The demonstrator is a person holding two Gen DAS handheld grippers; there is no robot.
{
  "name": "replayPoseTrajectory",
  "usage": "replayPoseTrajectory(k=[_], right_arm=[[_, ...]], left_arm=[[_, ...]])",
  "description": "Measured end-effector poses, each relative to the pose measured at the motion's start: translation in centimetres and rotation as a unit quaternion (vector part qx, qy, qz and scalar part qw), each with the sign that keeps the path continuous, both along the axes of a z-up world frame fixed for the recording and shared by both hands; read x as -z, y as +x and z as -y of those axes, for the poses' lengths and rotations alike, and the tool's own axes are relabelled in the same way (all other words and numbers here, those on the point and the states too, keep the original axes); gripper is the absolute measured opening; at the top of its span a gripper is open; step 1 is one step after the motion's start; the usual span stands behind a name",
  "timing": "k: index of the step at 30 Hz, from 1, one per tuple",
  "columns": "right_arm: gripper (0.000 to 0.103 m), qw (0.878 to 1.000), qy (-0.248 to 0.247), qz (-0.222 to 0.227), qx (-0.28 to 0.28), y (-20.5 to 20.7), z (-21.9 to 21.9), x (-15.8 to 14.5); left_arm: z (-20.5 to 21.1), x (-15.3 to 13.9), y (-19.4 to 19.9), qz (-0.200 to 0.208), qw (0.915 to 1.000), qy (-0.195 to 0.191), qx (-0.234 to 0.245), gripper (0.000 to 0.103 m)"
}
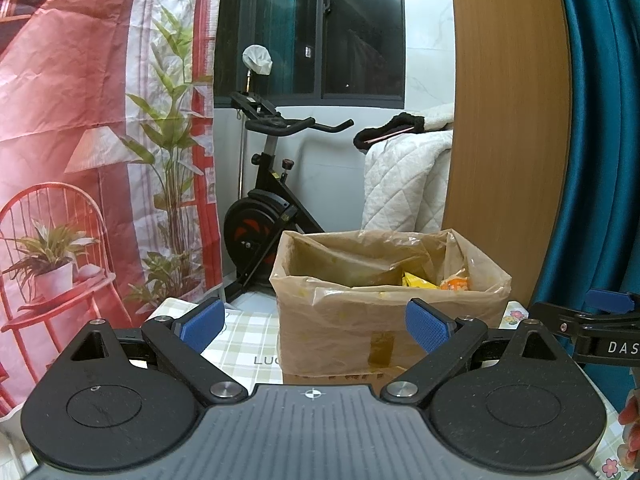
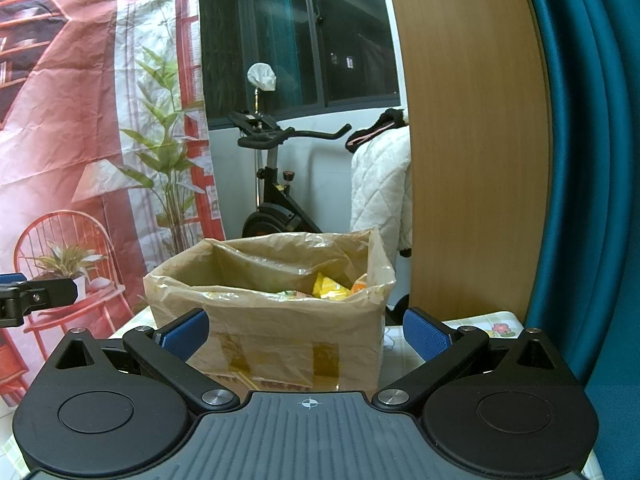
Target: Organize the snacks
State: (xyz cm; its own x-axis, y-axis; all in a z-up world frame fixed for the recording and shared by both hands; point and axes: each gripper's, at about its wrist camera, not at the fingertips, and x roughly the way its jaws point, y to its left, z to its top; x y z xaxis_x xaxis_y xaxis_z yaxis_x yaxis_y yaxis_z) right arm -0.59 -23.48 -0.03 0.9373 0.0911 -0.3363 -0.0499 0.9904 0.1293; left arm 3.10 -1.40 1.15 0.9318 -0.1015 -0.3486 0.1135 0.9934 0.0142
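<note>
Two grippers face the same cardboard box (image 1: 352,344), and we hold both with their jaws spread wide and nothing between them. Our left gripper (image 1: 316,326) sits low in front of the box, its blue fingertips (image 1: 202,326) framing the near wall from the left wrist view. Our right gripper (image 2: 306,330) is level with it, and its blue fingertips (image 2: 424,334) stand to either side of the box front in the right wrist view. Neither gripper touches the box as far as we can tell.

The box is lined with a translucent tan plastic bag (image 2: 260,280) whose edge is folded over the rim. Inside, toward the far right corner, we see the snacks: a yellow packet (image 2: 328,288) and an orange packet (image 1: 456,282) just beside it. What lies deeper in the box is hidden by the liner.

The box stands on a table covered with a pale checked cloth (image 1: 244,340) that has small printed flowers near its right edge. Behind the table we see an exercise bike (image 1: 268,208), a printed red backdrop (image 1: 80,120) with plants and a chair on it, a wooden panel (image 2: 472,140), a teal curtain (image 2: 592,160) and a quilted white blanket (image 1: 404,184)
</note>
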Motion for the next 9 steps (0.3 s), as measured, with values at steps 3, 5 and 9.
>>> replayPoseTrajectory(k=[3, 5, 9], right_arm=[[0.102, 1.000, 0.000, -0.001, 0.000, 0.03, -0.11, 0.15], [0.102, 1.000, -0.001, -0.002, -0.001, -0.05, -0.19, 0.27], [0.102, 1.000, 0.000, -0.002, 0.000, -0.04, -0.19, 0.27]], left_arm=[[0.06, 0.00, 0.00, -0.001, 1.0000, -0.002, -0.001, 0.098], [0.22, -0.03, -0.07, 0.000, 1.0000, -0.003, -0.001, 0.098], [0.31, -0.02, -0.15, 0.000, 1.0000, -0.002, -0.001, 0.098]])
